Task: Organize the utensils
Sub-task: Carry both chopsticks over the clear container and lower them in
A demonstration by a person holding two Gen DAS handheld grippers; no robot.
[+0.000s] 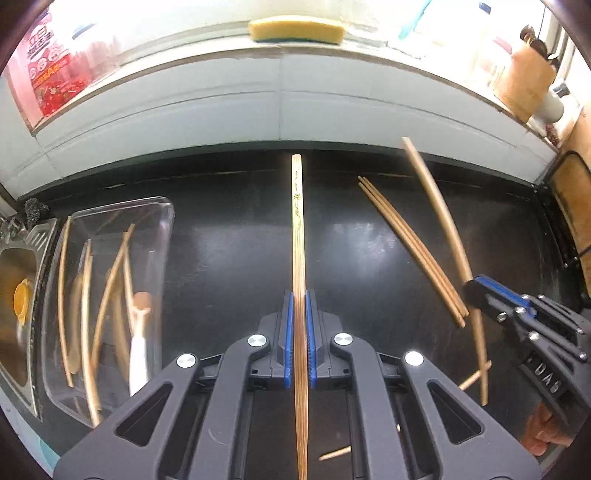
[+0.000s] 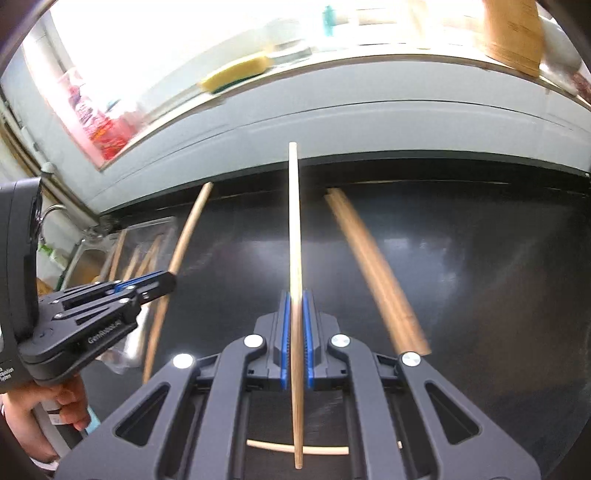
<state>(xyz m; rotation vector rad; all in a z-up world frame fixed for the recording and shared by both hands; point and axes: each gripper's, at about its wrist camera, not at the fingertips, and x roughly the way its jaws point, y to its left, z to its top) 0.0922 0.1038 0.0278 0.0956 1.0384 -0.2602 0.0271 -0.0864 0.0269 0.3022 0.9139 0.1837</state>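
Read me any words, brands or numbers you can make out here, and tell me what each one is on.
"GenRobot.AI", last letters unsure: side of the left gripper.
"DAS": raised letters on the right gripper body.
Gold characters on the chopstick held by the left gripper: too small to read.
Red package: print blurred, unreadable.

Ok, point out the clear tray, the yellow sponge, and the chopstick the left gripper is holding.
clear tray (image 1: 162,221): left wrist view, far right rim.
yellow sponge (image 1: 295,29): left wrist view, top face.
chopstick (image 1: 297,221): left wrist view, shaft beyond the jaws.
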